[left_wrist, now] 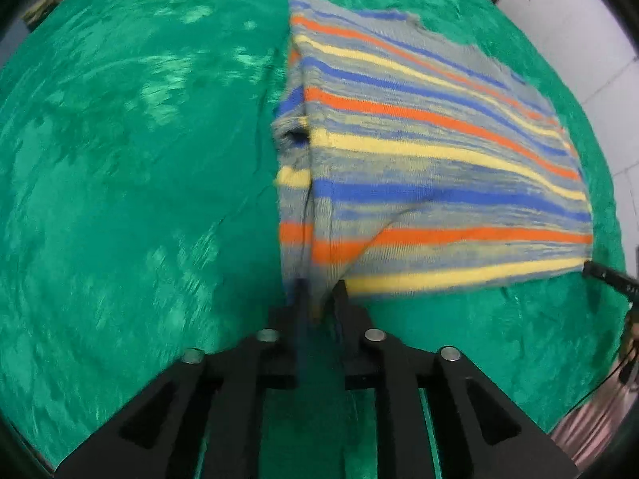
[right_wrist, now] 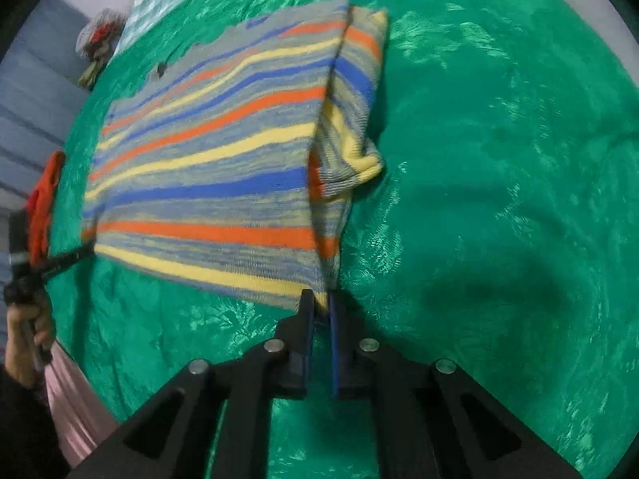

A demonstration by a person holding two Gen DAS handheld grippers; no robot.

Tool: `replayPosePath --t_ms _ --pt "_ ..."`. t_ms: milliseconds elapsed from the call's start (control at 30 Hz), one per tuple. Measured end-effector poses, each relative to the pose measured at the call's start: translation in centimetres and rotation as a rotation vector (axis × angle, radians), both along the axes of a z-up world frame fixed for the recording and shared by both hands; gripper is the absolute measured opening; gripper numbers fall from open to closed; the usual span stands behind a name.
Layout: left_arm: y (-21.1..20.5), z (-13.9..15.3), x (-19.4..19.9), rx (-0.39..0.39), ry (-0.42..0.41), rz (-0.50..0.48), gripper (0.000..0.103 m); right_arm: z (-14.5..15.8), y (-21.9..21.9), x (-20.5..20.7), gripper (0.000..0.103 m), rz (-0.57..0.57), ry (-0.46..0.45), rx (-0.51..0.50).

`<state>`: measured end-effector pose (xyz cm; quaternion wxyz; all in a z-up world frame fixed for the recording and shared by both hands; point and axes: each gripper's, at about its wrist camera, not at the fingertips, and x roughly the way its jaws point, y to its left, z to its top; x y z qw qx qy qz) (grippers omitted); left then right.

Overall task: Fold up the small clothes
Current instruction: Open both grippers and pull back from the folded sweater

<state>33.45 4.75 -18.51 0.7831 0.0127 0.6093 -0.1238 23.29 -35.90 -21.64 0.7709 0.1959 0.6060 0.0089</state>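
Striped sweater pinned at both near corners, mid-fold

Striped sweater [left_wrist: 419, 167] lies spread on the green cover [left_wrist: 120, 199] of the bench, its hem towards the near edge and its neck end towards the far edge. Both sleeves look turned in along the sides, one bunched at the left side in the left wrist view, the other at the right side in the right wrist view.

Left tongs [left_wrist: 319, 291] sit at the near left corner of the hem, with a fold of knit between their narrowly parted fingers; whether they clamp it I cannot tell for sure. Right tongs [right_wrist: 318, 299] are nearly together on the near right corner, and the hem edge runs in between them, so I judge it gripped.

Judged from this, the step in hand is taking both hem corners for the lengthwise fold. Next both hands need to lift together, carry the hem towards the neck end, and lay it down square without dragging the tucked sleeves out.
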Motion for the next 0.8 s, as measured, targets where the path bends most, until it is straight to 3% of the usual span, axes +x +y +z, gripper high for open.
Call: replayPosePath --t_ms 33,67,100,367,500,800 --pt "0.4 0.6 -1.3 0.036 -0.018 0.034 0.061 0.5 0.1 -0.7 0.039 -0.022 -0.018 -0.01" --pt "0.5 1.2 -2.5 0.05 -0.049 0.052 0.078 1.1 0.0 -1.4 0.048 -0.044 -0.037 -0.032" --pt "0.6 2.0 -4.1 0.056 -0.092 0.063 0.08 2.0 0.3 -2.7 0.057 -0.072 -0.075 -0.06" --pt "-0.4 7.7 -13.8 0.097 -0.29 0.076 0.082 6.5 3.8 -11.6 0.065 -0.169 -0.343 -0.105" --pt "-1.4 9.9 -16.7 0.109 -0.379 0.081 0.085 7.6 5.2 -14.0 0.066 -0.158 -0.391 -0.12" --pt "-2.4 13.4 -20.8 0.137 -0.499 0.05 0.087 10.6 8.4 -17.6 0.066 -0.121 -0.487 -0.146"
